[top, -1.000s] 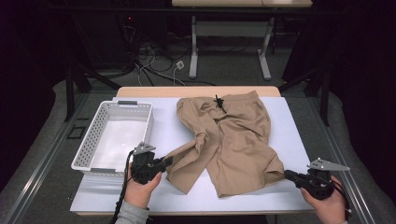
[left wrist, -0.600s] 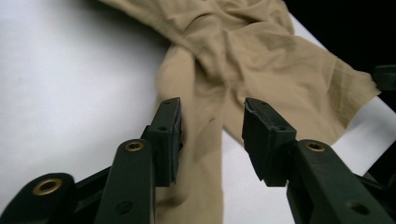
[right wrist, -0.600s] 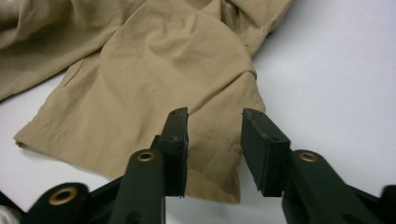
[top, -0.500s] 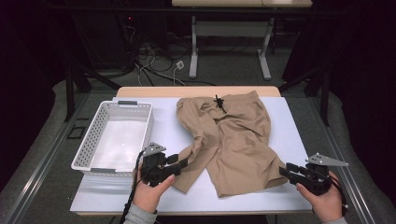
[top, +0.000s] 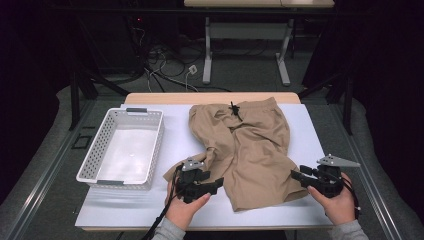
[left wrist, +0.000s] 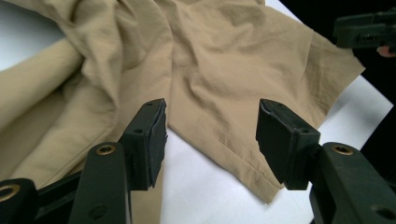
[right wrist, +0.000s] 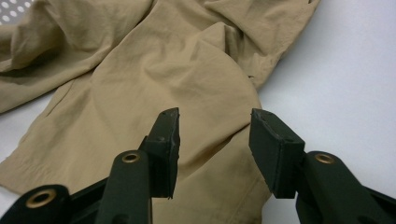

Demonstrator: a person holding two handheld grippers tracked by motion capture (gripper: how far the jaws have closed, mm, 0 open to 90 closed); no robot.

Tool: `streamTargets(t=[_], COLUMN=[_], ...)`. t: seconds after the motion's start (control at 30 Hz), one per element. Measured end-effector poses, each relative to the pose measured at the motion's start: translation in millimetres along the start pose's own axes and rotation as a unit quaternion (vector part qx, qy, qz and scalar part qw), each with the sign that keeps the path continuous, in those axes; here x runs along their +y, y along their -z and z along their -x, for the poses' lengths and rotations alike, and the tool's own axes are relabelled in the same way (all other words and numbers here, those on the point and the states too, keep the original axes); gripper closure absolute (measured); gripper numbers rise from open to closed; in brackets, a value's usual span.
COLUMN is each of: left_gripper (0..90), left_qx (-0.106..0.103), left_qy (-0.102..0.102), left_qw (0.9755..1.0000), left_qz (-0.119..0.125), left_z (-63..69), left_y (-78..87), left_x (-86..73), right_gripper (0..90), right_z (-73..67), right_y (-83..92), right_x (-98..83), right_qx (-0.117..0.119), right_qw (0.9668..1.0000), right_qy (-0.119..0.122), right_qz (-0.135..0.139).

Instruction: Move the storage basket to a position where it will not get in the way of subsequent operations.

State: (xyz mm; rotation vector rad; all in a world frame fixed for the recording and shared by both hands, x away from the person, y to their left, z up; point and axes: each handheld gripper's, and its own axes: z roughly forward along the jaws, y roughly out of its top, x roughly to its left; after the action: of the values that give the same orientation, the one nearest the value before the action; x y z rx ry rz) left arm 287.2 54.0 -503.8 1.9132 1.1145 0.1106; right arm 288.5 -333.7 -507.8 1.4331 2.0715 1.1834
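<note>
High view shows a pair of tan shorts [top: 245, 150] spread on the white table top [top: 310, 130], waistband with its dark drawstring [top: 234, 110] toward the far edge, leg hems toward the person; a white perforated basket [top: 122, 147] stands to the left, just beside the shorts but apart from them; the left gripper [top: 212, 184] sits at the near left hem, where one leg lies bunched and twisted, and the right gripper [top: 299, 176] at the near right hem; the step in hand looks like laying the shorts out for folding, both hems let go after a tug; both pairs of jaws have just been opening; in the left gripper view the left gripper [left wrist: 211, 135] stands about half open, bare table and a hem edge between the pads, nothing pinched; in the right gripper view the right gripper [right wrist: 214, 144] is parted to a like degree above the cloth, pads clear of it, holding nothing; the next move likely calls for a fresh pinch on the twisted left leg to smooth it flat before any fold.
</note>
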Motion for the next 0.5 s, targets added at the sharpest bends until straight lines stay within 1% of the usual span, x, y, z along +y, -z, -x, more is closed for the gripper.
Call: streamTargets(t=[0.03,0.07,0.17,0.2,0.3,0.37,0.47,0.5], left_gripper=[42.5,42.2,41.5,41.3,40.4,39.6,37.6,37.1], left_qx=[0.001,-0.001,-0.006,-0.008,-0.008,-0.010,-0.016,-0.016], left_qy=[-0.004,-0.002,-0.001,0.001,-0.004,-0.004,-0.010,-0.010], left_qw=[1.0000,1.0000,0.9999,0.9999,0.9997,0.9995,0.9990,0.9990], left_qz=[0.001,0.001,-0.009,-0.011,-0.023,-0.031,-0.041,-0.041], left_z=[0.9,2.8,5.6,7.0,10.6,13.2,17.2,18.7], left_y=[-3.1,-8.4,-19.7,-24.1,-34.8,-40.1,-46.1,-47.6], left_x=[-0.8,-2.2,-5.5,-7.1,-12.4,-15.6,-19.9,-21.3], right_gripper=[52.8,52.6,52.0,51.9,51.1,50.0,48.4,48.1], right_z=[0.6,1.0,2.7,3.3,6.8,8.9,12.0,12.6], right_y=[-1.5,-2.3,-3.8,-3.6,-4.1,-4.7,-5.6,-5.4], right_x=[0.4,0.4,0.1,-0.1,-1.9,-3.5,-5.3,-5.9], right_qx=[-0.001,-0.002,-0.008,-0.009,-0.011,-0.012,-0.016,-0.016], right_qw=[1.0000,1.0000,1.0000,1.0000,0.9999,0.9999,0.9998,0.9997], right_qy=[0.002,0.002,0.002,-0.001,-0.003,-0.008,-0.011,-0.016], right_qz=[-0.001,0.000,0.004,0.001,0.001,0.002,0.004,0.004])
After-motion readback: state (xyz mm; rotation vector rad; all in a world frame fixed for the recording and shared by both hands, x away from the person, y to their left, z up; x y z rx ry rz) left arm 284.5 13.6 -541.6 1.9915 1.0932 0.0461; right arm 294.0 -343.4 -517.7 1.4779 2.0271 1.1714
